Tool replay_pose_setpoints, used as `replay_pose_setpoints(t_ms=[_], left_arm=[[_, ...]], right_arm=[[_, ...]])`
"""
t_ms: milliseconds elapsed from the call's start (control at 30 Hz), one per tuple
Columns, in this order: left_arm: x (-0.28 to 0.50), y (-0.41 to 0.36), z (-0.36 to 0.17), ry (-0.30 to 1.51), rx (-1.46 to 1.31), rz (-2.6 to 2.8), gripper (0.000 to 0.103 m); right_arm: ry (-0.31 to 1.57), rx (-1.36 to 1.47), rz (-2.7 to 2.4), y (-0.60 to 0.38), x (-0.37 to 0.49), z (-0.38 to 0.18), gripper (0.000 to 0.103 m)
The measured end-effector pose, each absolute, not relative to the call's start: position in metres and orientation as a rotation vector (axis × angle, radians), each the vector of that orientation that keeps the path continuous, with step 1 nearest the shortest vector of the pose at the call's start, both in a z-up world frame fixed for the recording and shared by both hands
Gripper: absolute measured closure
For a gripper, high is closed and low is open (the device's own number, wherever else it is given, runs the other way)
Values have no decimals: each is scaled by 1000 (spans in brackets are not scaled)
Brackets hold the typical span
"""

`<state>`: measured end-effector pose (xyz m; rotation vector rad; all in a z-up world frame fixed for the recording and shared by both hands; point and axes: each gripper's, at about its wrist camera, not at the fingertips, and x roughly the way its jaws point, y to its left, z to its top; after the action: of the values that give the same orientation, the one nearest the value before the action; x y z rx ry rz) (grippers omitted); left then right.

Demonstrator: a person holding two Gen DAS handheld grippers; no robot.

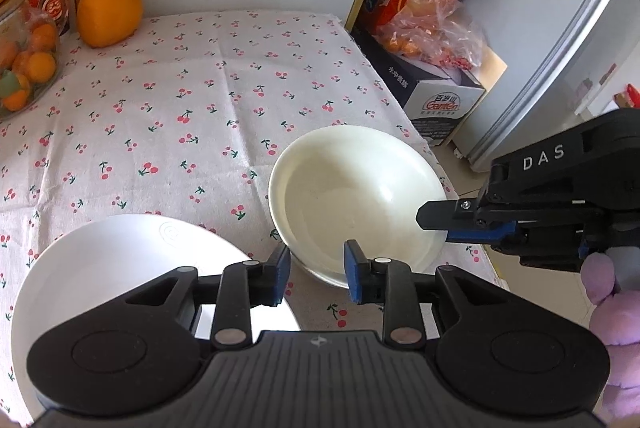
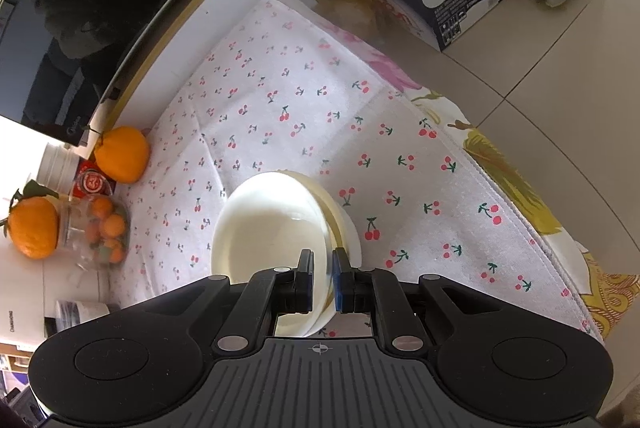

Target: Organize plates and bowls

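My right tongs (image 2: 323, 278) are narrowed on the rim of the bowl (image 1: 352, 196), one finger inside the wall, one outside. In the left wrist view they come in from the right, at the bowl's right rim. The bowl sits tilted near the desk's (image 1: 168, 116) right edge, far rim higher. My left tongs (image 1: 316, 274) stand wide and hold nothing, just short of its near rim. The plate (image 1: 120, 268) lies near left of the bowl, apart from it. I judge the move turns on carrying the bowl leftward onto it.

Bowl: cream, glossy, deep, empty. Plate: white, empty.
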<state>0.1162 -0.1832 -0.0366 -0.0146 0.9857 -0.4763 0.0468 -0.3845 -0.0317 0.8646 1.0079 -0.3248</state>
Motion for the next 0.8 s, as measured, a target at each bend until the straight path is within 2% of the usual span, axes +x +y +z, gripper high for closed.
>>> replay_pose_setpoints(t_ms=[167,267,367,467,500,633,800], left_arm=[[115,-184,-36,964,8,-494,73],[114,-185,-36,952,24,-508,67],[113,-187,-37,946,42,-527,57],[111,-188,-36,928,59,-542,44],[110,-188,-36,921,66,-549,38],[107,-189,-33,900,96,-574,26],[100,-190,-32,834,173,-617,11]], right_arm=[[1009,832,-324,-383,48,-30,90],[1010,822,-324,-383,48,-31,89],[1009,821,-310,-382,49,-30,82],[1004,813,-298,-380,49,-28,74],[1000,811,-293,-380,49,-28,68],[965,798,-265,-379,48,-22,47],[924,763,-223,-379,46,-16,33]])
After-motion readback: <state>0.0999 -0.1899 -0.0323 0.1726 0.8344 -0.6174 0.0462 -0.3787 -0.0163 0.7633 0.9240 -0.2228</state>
